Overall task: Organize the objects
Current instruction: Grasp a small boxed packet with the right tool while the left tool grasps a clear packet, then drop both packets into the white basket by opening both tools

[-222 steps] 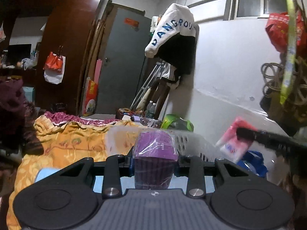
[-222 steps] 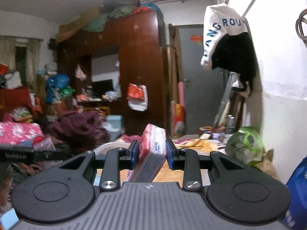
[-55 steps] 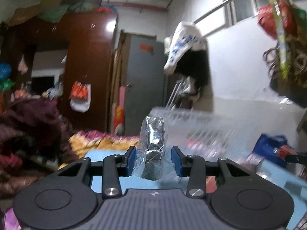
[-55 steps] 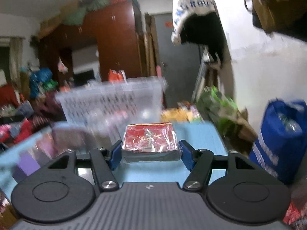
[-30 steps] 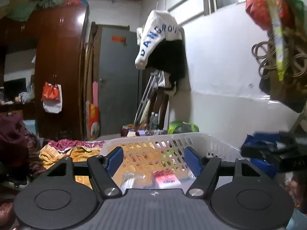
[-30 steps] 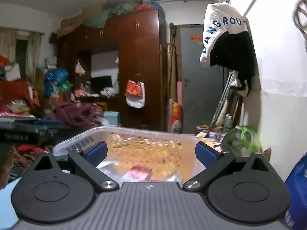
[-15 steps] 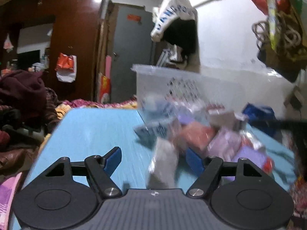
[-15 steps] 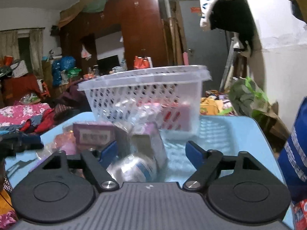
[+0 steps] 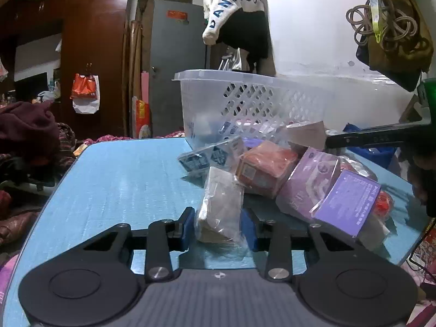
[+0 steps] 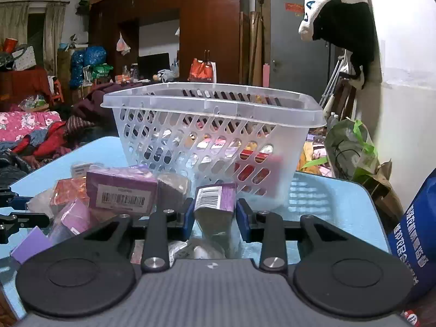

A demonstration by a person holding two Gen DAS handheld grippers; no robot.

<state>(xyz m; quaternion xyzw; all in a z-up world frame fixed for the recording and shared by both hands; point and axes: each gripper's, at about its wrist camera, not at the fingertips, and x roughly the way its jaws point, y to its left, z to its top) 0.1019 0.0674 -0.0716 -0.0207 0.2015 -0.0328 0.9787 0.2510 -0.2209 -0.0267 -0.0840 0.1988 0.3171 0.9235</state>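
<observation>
A clear plastic basket (image 9: pixel 245 95) stands at the back of the blue table (image 9: pixel 122 177) with several packets inside. A pile of wrapped boxes lies in front of it, among them an orange box (image 9: pixel 265 171) and a purple box (image 9: pixel 346 201). My left gripper (image 9: pixel 219 226) is shut on a grey wrapped packet (image 9: pixel 220 207) at the pile's near left edge. In the right wrist view the basket (image 10: pixel 218 103) is straight ahead. The right gripper (image 10: pixel 215 215) is closing, and its pads touch both sides of a small purple box with a barcode (image 10: pixel 215 199).
A blue bag (image 10: pixel 414 231) stands close on the right, and a green bag (image 10: pixel 348 150) sits beyond the table's far right corner. Heaps of clothes (image 9: pixel 24 130) lie left of the table. The table's left half (image 9: pixel 109 190) is bare.
Both grippers dropped from above the basket to the pile on the table. Each had open jaws with nothing in them, and each now has a packet between its pads.
</observation>
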